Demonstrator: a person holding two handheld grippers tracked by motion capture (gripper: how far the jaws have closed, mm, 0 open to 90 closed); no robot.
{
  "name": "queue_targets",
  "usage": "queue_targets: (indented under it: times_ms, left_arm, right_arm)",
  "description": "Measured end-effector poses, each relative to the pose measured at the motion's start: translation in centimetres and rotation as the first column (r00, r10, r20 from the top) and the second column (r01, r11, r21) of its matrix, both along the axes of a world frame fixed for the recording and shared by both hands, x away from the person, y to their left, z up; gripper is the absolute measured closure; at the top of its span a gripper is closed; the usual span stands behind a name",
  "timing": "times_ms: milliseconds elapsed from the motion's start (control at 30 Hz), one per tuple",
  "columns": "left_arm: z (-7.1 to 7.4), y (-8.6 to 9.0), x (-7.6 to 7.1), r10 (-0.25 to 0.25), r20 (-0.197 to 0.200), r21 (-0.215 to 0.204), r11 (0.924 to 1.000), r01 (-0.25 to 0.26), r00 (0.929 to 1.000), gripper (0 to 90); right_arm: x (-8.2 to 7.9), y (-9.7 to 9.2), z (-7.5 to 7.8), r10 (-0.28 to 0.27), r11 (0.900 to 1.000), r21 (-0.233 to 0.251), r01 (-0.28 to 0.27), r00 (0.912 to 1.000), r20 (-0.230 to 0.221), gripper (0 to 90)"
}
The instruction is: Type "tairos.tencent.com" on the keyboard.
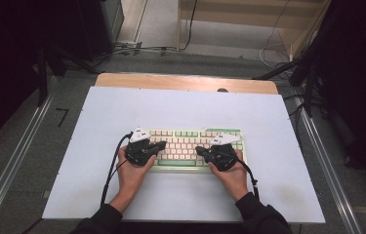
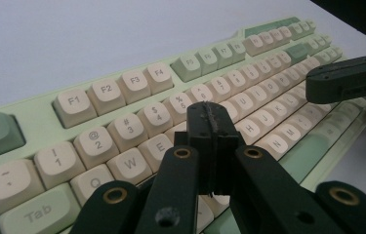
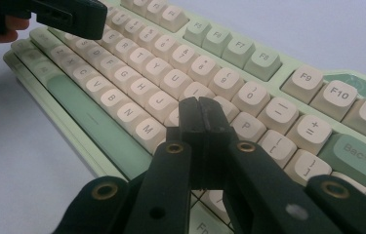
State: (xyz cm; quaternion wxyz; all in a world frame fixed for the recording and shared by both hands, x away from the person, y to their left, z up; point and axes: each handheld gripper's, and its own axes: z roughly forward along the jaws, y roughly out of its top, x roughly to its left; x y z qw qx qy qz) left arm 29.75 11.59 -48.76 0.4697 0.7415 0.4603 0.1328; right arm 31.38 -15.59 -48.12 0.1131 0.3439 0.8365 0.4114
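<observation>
A pale green keyboard (image 1: 190,138) with cream keys lies in the middle of the white mat. My left gripper (image 1: 162,145) hovers over the keyboard's left half, pointing right, jaws pressed together with nothing between them. In the left gripper view its tips (image 2: 213,114) stand just above the letter keys near E and R of the keyboard (image 2: 107,90). My right gripper (image 1: 198,150) sits over the right half, pointing left, also shut and holding nothing. Its tips (image 3: 200,109) stand above the keys near K and L of the keyboard (image 3: 136,83). The two gripper tips face each other, apart.
The white mat (image 1: 122,107) covers a wooden table whose far edge (image 1: 185,82) shows beyond it. Metal rails (image 1: 12,165) run along the floor on both sides. Cables and dark stands crowd the far floor.
</observation>
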Motion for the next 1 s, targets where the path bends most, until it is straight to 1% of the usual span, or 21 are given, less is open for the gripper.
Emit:
queue_targets:
  times_ms: [200, 300, 500, 667, 833, 933, 1000]
  left_arm:
    - [0.0, -0.6, 0.4, -0.001, 0.006, -0.002, 1.0000, 0.001, 1.0000, 90.0]
    - [0.0, -0.9, 0.6, -0.007, 0.011, 0.019, 0.9998, 0.007, 0.9999, 90.0]
    - [-0.1, -1.7, 1.0, -0.016, 0.009, 0.017, 0.9997, 0.015, 0.9998, 90.0]
    - [-0.3, -2.2, 1.2, -0.022, 0.011, 0.031, 0.9993, 0.021, 0.9997, 90.0]
    - [-0.4, -2.5, 1.4, -0.023, 0.008, 0.030, 0.9993, 0.023, 0.9997, 90.0]
    - [-0.4, -2.6, 1.5, -0.022, 0.008, 0.043, 0.9988, 0.022, 0.9997, 90.0]
    - [-0.5, -2.6, 1.6, -0.022, 0.007, 0.043, 0.9988, 0.022, 0.9997, 90.0]
  right_arm:
    - [0.1, 0.1, -0.1, -0.001, 1.0000, -0.003, 0.001, 1.0000, -0.002, 88.1]
    - [0.0, 0.1, -0.1, -0.002, 1.0000, -0.002, 0.002, 1.0000, -0.005, 88.1]
    - [0.0, 0.1, -0.1, -0.002, 1.0000, -0.002, 0.002, 1.0000, -0.006, 88.1]
    - [0.0, 0.1, 0.0, -0.002, 1.0000, 0.000, 0.002, 1.0000, -0.003, 88.1]
    - [0.0, 0.1, -0.1, -0.003, 1.0000, 0.001, 0.003, 1.0000, -0.004, 88.1]
    - [0.0, 0.2, 0.0, -0.001, 1.0000, 0.002, 0.001, 1.0000, -0.004, 88.1]
    - [0.0, 0.2, 0.0, 0.000, 1.0000, 0.003, 0.000, 1.0000, -0.003, 88.1]
